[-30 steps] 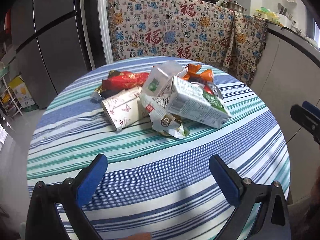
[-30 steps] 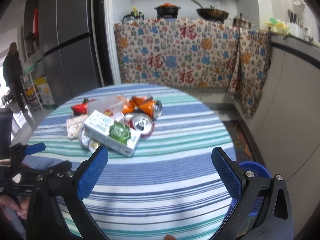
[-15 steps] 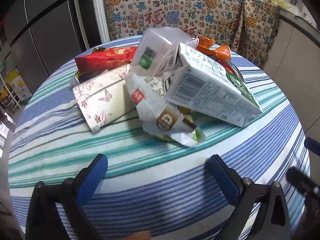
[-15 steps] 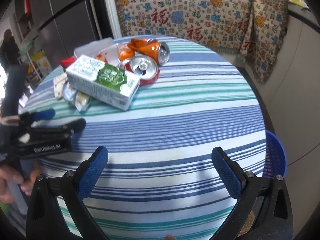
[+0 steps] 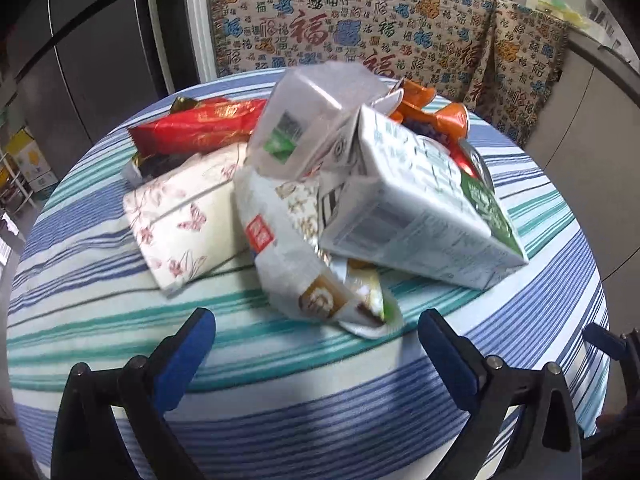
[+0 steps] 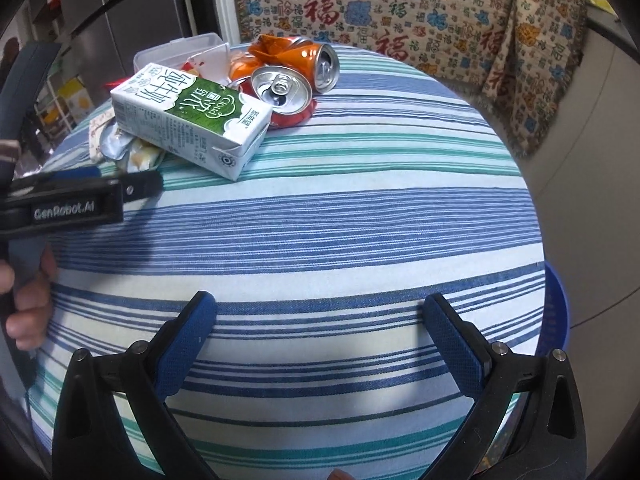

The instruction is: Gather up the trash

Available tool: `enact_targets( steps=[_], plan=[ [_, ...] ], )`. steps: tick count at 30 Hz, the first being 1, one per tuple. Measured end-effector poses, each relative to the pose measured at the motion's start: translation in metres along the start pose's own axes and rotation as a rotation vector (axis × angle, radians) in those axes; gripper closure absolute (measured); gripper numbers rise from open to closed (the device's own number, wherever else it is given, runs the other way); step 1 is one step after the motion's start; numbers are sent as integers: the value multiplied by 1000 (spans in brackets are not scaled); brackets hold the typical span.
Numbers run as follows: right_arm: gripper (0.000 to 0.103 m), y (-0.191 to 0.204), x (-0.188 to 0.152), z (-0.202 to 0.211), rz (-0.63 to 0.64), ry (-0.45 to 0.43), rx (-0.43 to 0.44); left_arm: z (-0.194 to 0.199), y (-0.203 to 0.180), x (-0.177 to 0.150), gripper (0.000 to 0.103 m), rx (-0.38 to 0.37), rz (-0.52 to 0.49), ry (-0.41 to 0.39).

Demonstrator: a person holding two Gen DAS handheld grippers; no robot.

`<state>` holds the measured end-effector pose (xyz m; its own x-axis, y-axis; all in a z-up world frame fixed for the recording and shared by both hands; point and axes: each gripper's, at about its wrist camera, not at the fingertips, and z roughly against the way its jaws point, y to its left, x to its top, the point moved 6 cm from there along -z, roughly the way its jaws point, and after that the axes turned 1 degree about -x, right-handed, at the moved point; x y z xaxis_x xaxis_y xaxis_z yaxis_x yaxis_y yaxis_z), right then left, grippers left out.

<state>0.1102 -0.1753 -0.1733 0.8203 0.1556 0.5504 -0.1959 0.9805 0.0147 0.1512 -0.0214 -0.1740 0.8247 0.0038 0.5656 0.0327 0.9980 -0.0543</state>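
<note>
**Nothing collected yet: whole trash pile on the table**

Both tools are spread wide and empty. The left gripper [image 5: 316,328] hangs just short of a crumpled snack wrapper [image 5: 320,280] at the pile's near edge; the right gripper [image 6: 320,320] hovers over bare striped tablecloth [image 6: 360,216]. Milk carton [image 6: 188,116], crushed cans [image 6: 288,80] and tissue pack [image 5: 180,224] all remain near the table's far edge. A blue bin [image 6: 558,320] waits beside the table's right edge.

Trash heaped on the far part of the bench [image 6: 360,220]

The carton [image 5: 420,196] lies tilted atop a wrapper [image 5: 304,264]; a tissue pack [image 5: 188,216] sits to its left, a foil packet [image 5: 200,128] behind that, and two cans [image 6: 296,76] behind the carton.
</note>
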Motion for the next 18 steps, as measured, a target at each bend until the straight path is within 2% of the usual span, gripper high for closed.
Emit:
enact_targets(
  steps=[2,4,9,13,15,17,18],
  plan=[
    [0,0,-1,1,3,1,2,1,0,6,6,-34,-4,-33],
    [0,0,-2,1,4,2,5,3,-1,9,52,-73,-11,-44],
    [0,-5,0,0,0,10,0,17,5,1,64,-126,-50,-38],
    [0,-10,1,2,-13,14,8,41,15,-24,64,-168,-154,48],
    [0,-9,2,3,-14,12,22,53,23,-39,63,-157,-216,68],
    [0,-5,4,3,-3,8,34,59,32,-45,60,-134,-225,62],
    [0,-2,5,3,3,4,38,60,37,-45,53,-119,-209,57]
  ],
)
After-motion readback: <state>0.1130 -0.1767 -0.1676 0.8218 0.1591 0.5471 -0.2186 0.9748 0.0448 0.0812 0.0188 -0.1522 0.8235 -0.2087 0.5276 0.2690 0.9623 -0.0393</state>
